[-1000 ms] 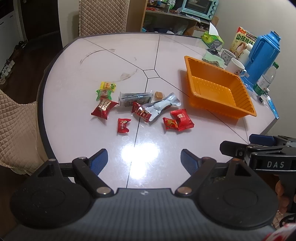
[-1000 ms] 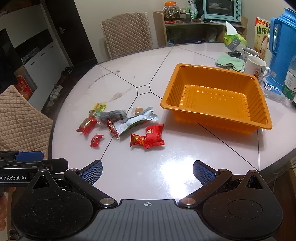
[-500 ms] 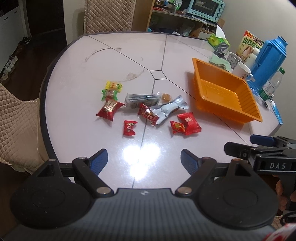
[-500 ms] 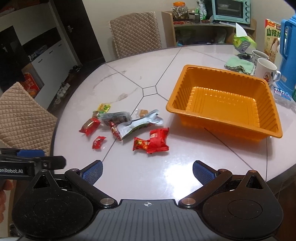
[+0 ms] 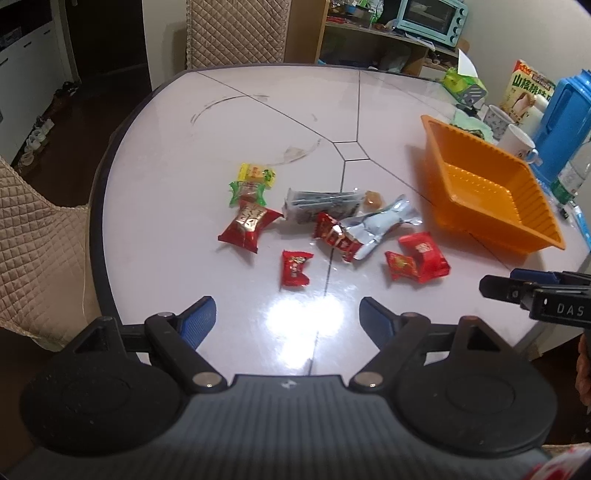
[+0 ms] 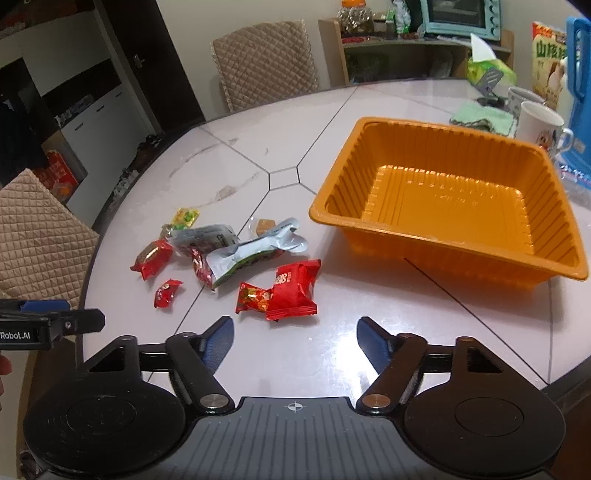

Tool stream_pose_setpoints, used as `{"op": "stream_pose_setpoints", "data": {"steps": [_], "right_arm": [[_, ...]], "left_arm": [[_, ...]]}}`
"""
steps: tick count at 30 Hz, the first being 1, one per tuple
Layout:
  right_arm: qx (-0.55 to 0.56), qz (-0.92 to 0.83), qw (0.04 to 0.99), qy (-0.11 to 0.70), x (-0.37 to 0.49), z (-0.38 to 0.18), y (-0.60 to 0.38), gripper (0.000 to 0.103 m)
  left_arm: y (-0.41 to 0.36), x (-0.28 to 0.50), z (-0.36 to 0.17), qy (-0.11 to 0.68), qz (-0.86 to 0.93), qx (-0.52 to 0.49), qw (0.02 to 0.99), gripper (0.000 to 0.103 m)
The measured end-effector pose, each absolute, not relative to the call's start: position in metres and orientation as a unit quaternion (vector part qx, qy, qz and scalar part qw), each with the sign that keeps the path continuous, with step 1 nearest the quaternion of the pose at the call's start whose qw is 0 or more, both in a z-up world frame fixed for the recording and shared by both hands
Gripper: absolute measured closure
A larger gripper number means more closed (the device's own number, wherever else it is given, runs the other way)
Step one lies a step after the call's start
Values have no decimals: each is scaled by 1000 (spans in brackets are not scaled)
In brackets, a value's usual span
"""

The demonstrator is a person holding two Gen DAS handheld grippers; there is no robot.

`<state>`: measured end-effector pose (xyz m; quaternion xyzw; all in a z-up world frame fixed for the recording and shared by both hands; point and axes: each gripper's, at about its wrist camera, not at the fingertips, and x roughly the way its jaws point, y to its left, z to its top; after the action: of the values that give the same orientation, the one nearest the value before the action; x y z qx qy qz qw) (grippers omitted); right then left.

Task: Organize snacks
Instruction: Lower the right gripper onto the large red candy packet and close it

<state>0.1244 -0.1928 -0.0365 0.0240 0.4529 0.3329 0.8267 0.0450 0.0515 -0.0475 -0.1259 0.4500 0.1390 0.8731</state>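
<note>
Scattered snacks (image 5: 332,229) in red, silver, green and yellow wrappers lie loose on the table | orange tray (image 6: 554,258) stands empty just beside them

This is a home dining room. A round pale table (image 6: 369,110) stands with quilted beige chair covers (image 6: 264,62) around it; behind, a wooden shelf (image 6: 417,55) carries a small teal toaster oven (image 6: 460,16) and jars. Mugs (image 6: 541,127), a blue thermos jug (image 5: 563,122), a tissue box (image 6: 487,70) and a food carton (image 5: 530,92) crowd the table's far side. Shoes (image 5: 37,134) lie on the dark floor by white cabinets (image 6: 99,118).
</note>
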Motion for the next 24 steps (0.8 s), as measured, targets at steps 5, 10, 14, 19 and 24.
{"op": "stream_pose_setpoints", "data": {"steps": [5, 10, 14, 19, 24], "right_arm": [[45, 334, 820, 462, 137, -51, -190, 32], [41, 341, 823, 453, 148, -59, -181, 42], [36, 343, 824, 450, 157, -65, -171, 45], [16, 353, 823, 445, 166, -73, -152, 53], [7, 346, 825, 447, 172, -81, -142, 57]], "left_arm": [[57, 53, -58, 449, 148, -121, 873, 24], [63, 62, -66, 452, 157, -119, 870, 25], [66, 66, -71, 455, 162, -117, 868, 26], [69, 71, -78, 458, 166, -115, 866, 27], [71, 76, -84, 461, 163, -116, 864, 27]]}}
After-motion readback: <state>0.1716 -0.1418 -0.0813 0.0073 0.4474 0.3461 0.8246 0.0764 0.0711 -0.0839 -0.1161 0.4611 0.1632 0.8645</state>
